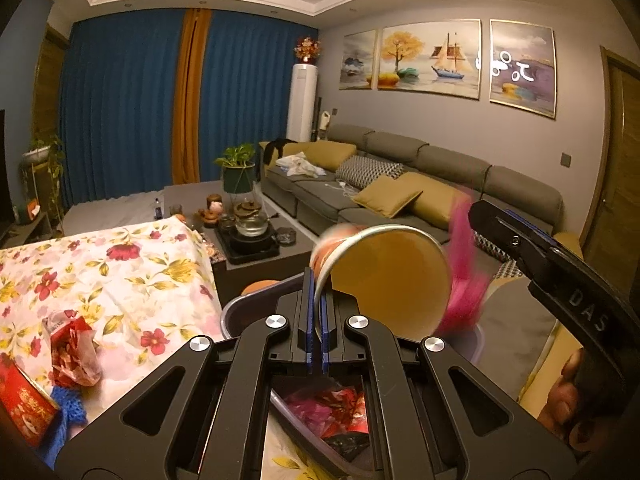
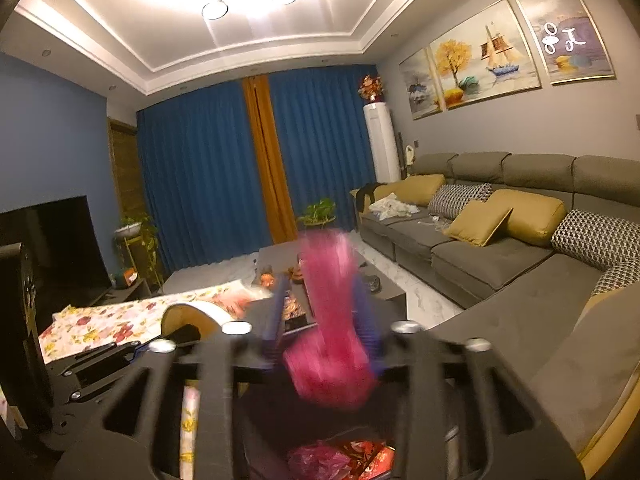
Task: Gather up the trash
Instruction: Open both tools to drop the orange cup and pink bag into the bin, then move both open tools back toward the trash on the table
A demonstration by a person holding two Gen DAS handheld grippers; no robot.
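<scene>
- My left gripper (image 1: 317, 312) is pinched shut on the rim of a paper cup (image 1: 384, 280); the cup is tipped on its side, mouth toward the camera, above the trash bin (image 1: 232, 312).
- My right gripper (image 2: 320, 320) has its jaws parted, with a pink plastic bag (image 2: 332, 328) between them; the bag is motion-blurred and I cannot tell whether the pads touch it.
- From the left wrist view the same pink bag (image 1: 464, 280) hangs just beside the cup, over the bin.
- Inside the bin lie red and pink wrappers (image 1: 340, 412).
- On the floral tabletop (image 1: 120, 276) to the left of the bin: a crumpled red-and-white wrapper (image 1: 74, 354), a red box (image 1: 24, 408), and a blue knitted piece (image 1: 70, 408).
</scene>
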